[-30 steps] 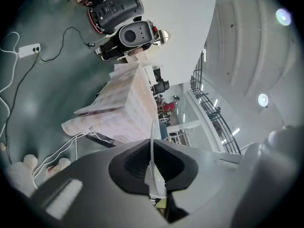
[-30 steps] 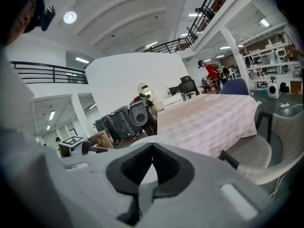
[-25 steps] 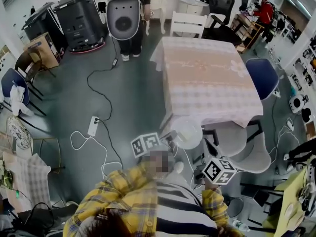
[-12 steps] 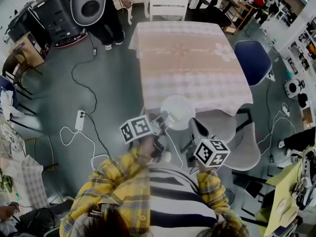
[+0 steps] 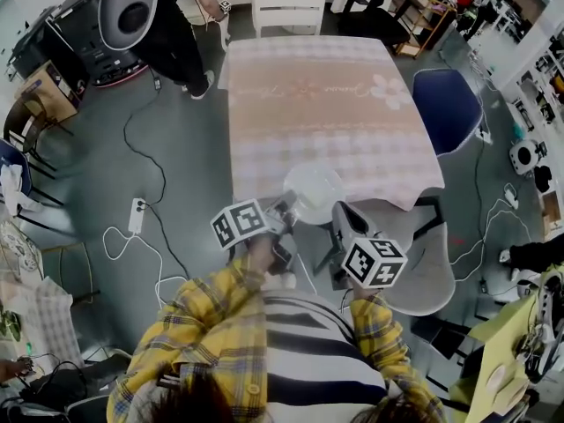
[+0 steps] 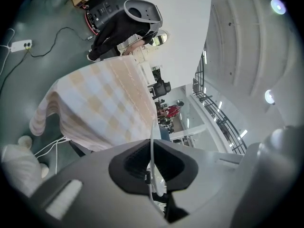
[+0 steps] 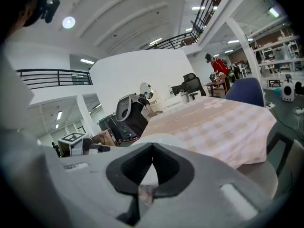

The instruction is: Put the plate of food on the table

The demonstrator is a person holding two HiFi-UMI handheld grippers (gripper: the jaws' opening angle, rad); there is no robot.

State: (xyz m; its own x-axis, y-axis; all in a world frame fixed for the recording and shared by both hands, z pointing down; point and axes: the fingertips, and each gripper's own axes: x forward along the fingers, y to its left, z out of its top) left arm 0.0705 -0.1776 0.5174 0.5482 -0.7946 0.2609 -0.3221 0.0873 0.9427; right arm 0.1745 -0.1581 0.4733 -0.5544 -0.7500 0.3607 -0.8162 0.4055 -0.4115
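Surrounding floor [image 5: 185, 192]: grey, strewn with white cables and a power strip [image 5: 136, 216] at left.
Table [image 5: 326, 122]: covered by a pink checked cloth, running from the near middle to the far side.
Person [image 5: 291, 359]: at the near edge, yellow plaid sleeves, striped front.
Chairs: grey chair [image 5: 427, 276] at the table's near right corner, blue chair [image 5: 449, 104] at right, white chair [image 5: 284, 11] at the far end.
Plate [image 5: 314, 188]: white, over the table's near edge, held from left and right. Whether it rests on the cloth, and what it carries, cannot be told.
Left gripper [image 5: 286, 210]: jaws clenched on the plate's left rim, seen edge-on.
Right gripper [image 5: 342, 211]: jaws clenched on the plate's right rim.
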